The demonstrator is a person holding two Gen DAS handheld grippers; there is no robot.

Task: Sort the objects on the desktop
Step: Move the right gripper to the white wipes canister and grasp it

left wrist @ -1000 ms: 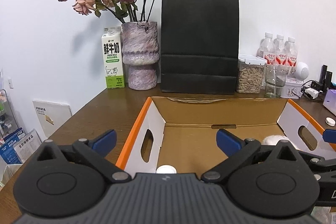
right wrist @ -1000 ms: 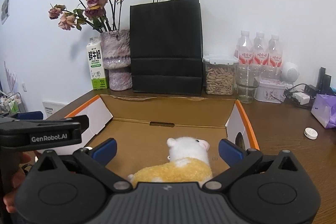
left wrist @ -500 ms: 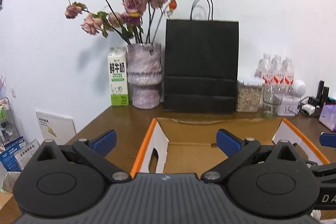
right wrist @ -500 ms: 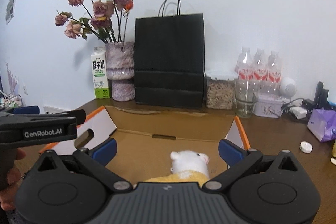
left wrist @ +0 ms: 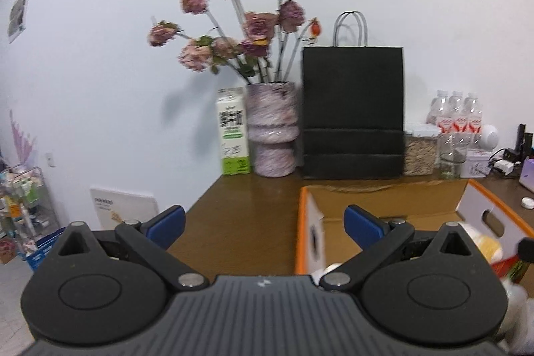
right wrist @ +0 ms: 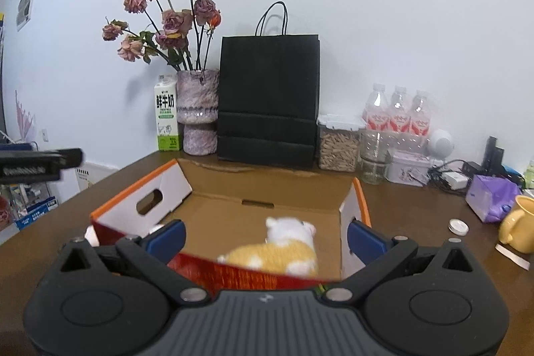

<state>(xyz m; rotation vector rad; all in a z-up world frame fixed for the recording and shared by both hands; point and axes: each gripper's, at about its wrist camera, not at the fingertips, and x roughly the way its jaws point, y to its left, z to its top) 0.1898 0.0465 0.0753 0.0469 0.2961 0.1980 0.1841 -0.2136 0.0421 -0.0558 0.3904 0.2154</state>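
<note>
Yellow-and-white plush toy [right wrist: 277, 251] is lying on the floor of the cardboard box [right wrist: 267, 186], toward its right-hand end, white head pointing at the back wall and yellow body trailing toward the near wall. So its long axis runs roughly front to back, a bit slanted.

From the right gripper [right wrist: 265, 237] the toy is basically dead ahead and slightly right of centre, just past the box's red near wall. Fingers are spread wide with nothing between them. The left gripper [left wrist: 263, 224] is also spread and empty, but it's hanging over the bare table [left wrist: 240, 222] off the box's left end, with the orange-edged wall just inside its right finger. Only a blurry sliver of the toy shows at the far right of that view.

My guess: everything loose left to sort, the white cap [right wrist: 458, 226], yellow mug [right wrist: 519, 231] and purple pack [right wrist: 490, 197], sits right of the box, so the right gripper is the nearer one.
</note>
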